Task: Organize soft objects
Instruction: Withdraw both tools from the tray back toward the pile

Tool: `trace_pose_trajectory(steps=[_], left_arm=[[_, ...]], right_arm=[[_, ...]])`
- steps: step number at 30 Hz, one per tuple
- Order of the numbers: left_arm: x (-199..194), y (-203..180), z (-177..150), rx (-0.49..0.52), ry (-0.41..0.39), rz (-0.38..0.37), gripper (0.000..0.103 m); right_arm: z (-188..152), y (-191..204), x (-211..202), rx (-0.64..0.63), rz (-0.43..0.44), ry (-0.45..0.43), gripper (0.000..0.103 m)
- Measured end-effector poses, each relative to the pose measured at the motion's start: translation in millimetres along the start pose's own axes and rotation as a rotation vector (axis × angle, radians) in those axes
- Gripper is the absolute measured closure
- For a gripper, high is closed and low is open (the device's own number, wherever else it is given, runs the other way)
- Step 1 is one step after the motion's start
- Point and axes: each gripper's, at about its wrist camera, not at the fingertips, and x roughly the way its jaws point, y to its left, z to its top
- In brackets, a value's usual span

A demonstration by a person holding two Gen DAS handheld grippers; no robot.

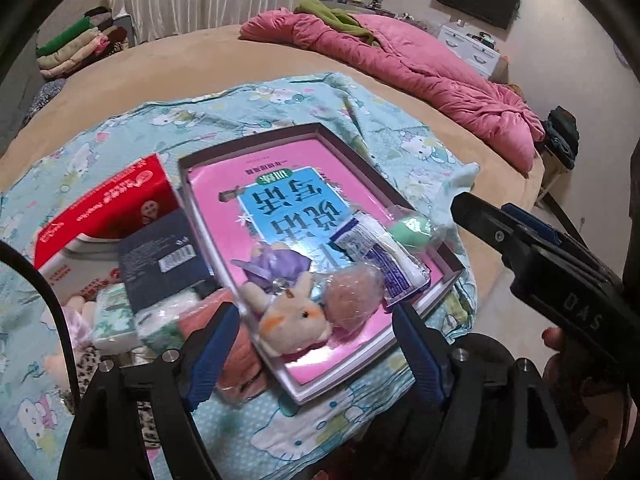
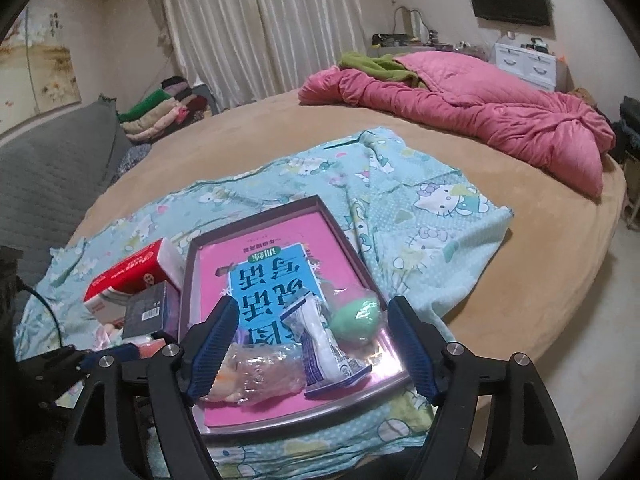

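A shallow tray with a pink and blue book cover in it lies on a Hello Kitty cloth on the bed. In the tray lie a bagged plush rabbit, a pinkish soft ball, a blue-white packet and a green ball. My left gripper is open, low over the tray's near edge, with the rabbit between its fingers. My right gripper is open over the tray, above the bagged plush, the packet and the green ball.
Left of the tray lie a red tissue box, a dark box, tissue packs and an orange soft item. A pink quilt lies at the bed's far side. Folded clothes are stacked at the back left.
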Motion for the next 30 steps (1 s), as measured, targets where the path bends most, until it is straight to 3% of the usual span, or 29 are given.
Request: trace_pose_trajectory(steps=[4,11,30], left_arm=[[-7.0,6.6,1.2,0.008,-0.006,0.020,0.018],[-13.3,23.0,1.2,-0.003,0.000,0.038,0.017],[-63.2,112.0,-4.6,-0.167,-0.056,0.117,0.017]], right_arm=[[3.3,3.6,-0.6,-0.003,-0.011,-0.002,0.025],[14.5,18.6,2.6,-0.017,0.003,0.009,0.023],[28.1,90.2,-10.2,-0.156,0.110,-0.007,0.022]])
